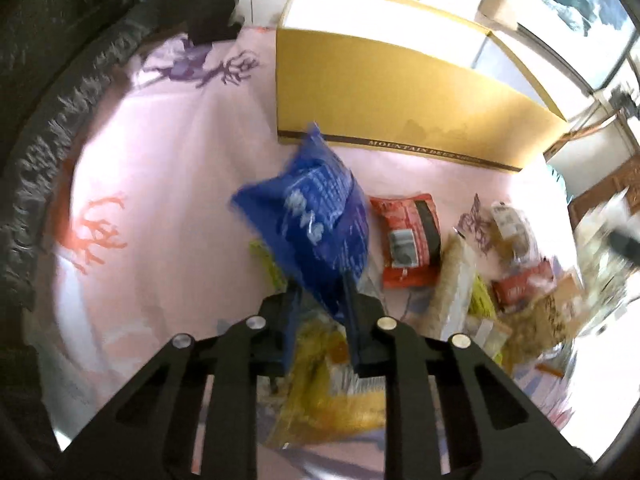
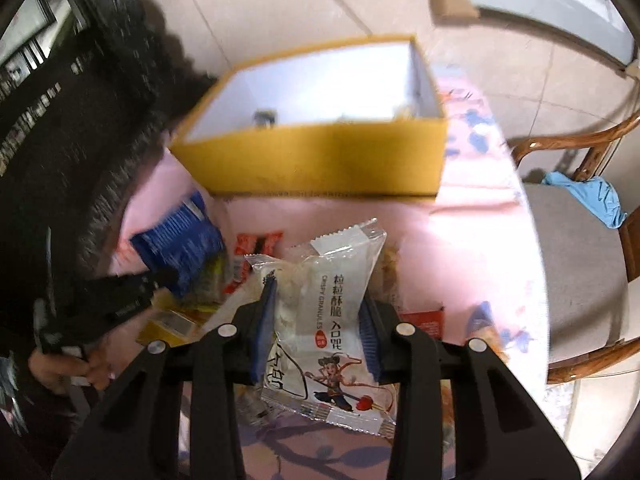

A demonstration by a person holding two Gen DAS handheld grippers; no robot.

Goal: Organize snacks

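Note:
My left gripper (image 1: 318, 286) is shut on the lower corner of a blue snack bag (image 1: 316, 216), which hangs lifted above the pink tablecloth (image 1: 168, 184). In the right wrist view that same left gripper (image 2: 160, 280) and blue bag (image 2: 180, 240) show at the left, with a hand behind them. My right gripper (image 2: 316, 292) is shut on a white crispy-granule packet (image 2: 332, 320), its blue pads pressing both sides. An open yellow cardboard box (image 1: 380, 96) with a white inside (image 2: 312, 156) stands behind both, with a few small items on its floor.
A red packet (image 1: 408, 240) and a heap of mixed snack packs (image 1: 512, 280) lie on the cloth to the right. Yellow packets (image 1: 320, 392) lie under the left gripper. Dark carved furniture (image 1: 60, 120) rims the left. A wooden chair (image 2: 576, 280) holds a blue cloth (image 2: 592, 196).

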